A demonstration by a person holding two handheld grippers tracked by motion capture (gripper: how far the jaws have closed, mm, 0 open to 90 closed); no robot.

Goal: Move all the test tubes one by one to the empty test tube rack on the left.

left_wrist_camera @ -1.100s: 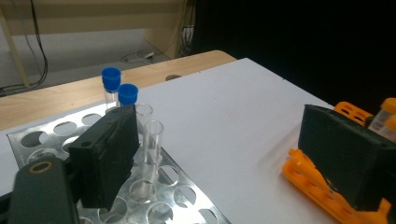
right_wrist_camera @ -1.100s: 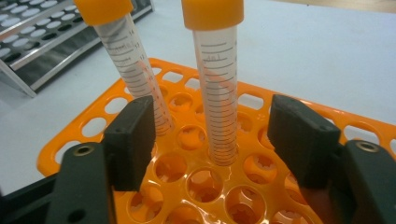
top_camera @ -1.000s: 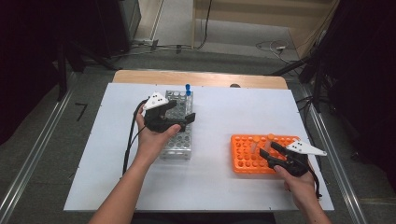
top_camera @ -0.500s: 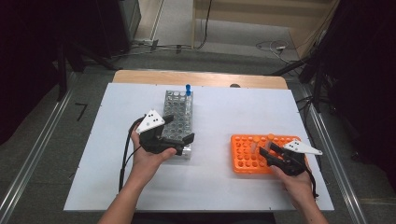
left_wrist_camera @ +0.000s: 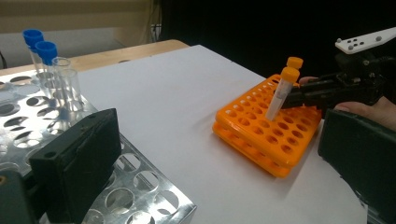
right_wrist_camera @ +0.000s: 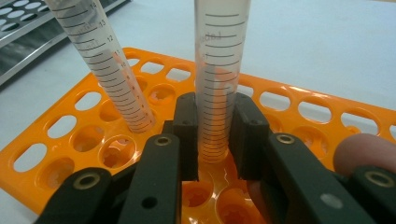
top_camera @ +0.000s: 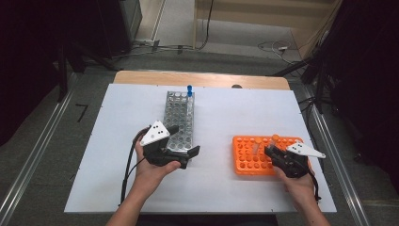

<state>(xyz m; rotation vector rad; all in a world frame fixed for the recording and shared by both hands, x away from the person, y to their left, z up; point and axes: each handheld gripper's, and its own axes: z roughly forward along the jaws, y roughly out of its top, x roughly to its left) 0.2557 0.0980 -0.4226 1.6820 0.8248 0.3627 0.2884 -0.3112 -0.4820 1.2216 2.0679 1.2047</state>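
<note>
Left gripper (top_camera: 184,141) pulled back along perforated steel rack (top_camera: 179,113), jaws apart, empty; right gripper (right_wrist_camera: 215,135) just closed, clamping graduated orange-capped tube (right_wrist_camera: 219,70) over orange plastic rack (right_wrist_camera: 299,105).

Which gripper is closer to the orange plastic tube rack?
The right. The right gripper sits over the orange plastic tube rack, clamped on an orange-capped tube; the left gripper, jaws open, is over the metal rack.

on the white desk (top_camera: 216,117), the left tongs (top_camera: 183,141) gape open at the six o'clock end of the metal rack (top_camera: 179,115). a blue-capped tube (top_camera: 189,89) stands at its twelve o'clock end. the right tongs (top_camera: 272,151) pinch an orange-capped tube (top_camera: 274,141) in the orange rack (top_camera: 256,155).
</note>
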